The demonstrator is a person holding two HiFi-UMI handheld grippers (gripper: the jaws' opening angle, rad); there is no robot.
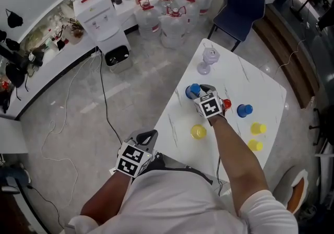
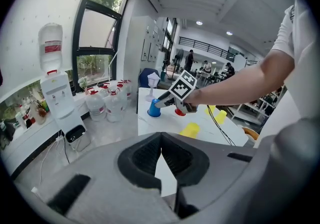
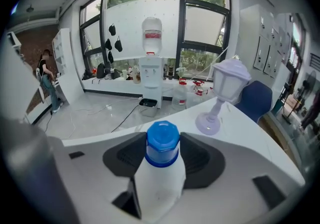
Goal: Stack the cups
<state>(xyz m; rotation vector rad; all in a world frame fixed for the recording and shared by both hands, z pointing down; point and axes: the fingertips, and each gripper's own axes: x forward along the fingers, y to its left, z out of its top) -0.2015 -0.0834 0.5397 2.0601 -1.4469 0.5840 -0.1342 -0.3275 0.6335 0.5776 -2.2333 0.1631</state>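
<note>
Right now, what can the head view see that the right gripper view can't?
Only the head view shows the three yellow cups, a red cup, a second blue cup and the left gripper. Only the right gripper view shows a person standing far off near the windows. Both show the blue cup between the right gripper's jaws, the little lamp, the water dispenser and the blue chair.

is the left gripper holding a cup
No, the left gripper has its fingers closed together with nothing between them.
</note>
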